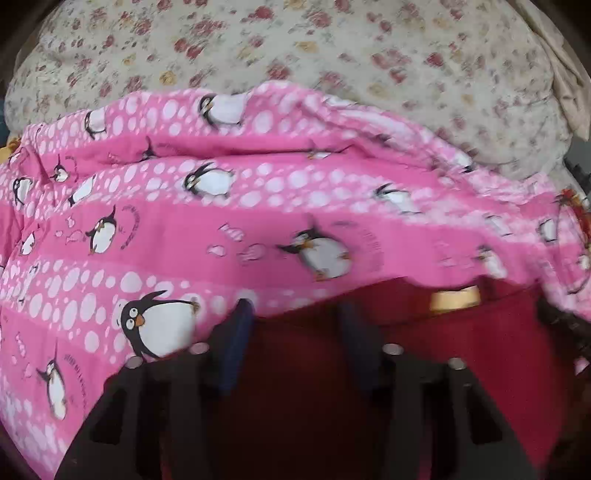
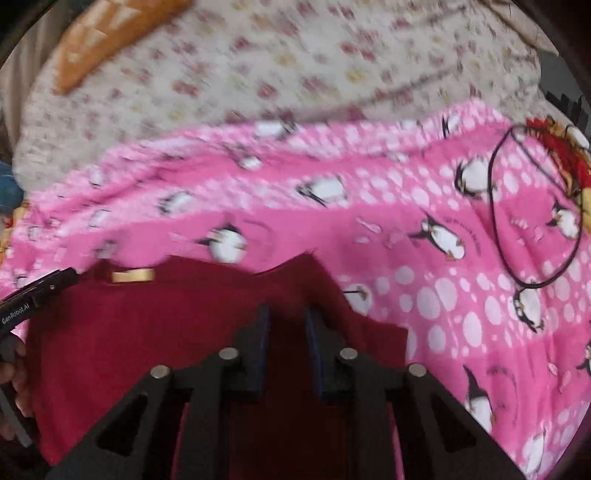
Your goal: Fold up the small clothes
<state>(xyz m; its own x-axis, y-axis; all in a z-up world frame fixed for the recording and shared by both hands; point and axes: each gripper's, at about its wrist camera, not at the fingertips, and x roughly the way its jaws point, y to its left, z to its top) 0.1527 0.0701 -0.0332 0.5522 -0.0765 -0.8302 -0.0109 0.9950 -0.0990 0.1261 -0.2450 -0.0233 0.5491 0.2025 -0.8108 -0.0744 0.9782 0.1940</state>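
A small dark red garment with a tan neck label lies on a pink penguin-print blanket. My left gripper hovers low over its left part with the jaws wide apart and nothing between them. In the right wrist view the red garment and its label lie under my right gripper, whose jaws stand a narrow gap apart over the cloth near its right edge. The left gripper's body shows at the far left.
A floral cream quilt lies beyond the pink blanket. A black cord loop lies on the blanket at right, next to a red and yellow item. An orange cushion sits at the far left.
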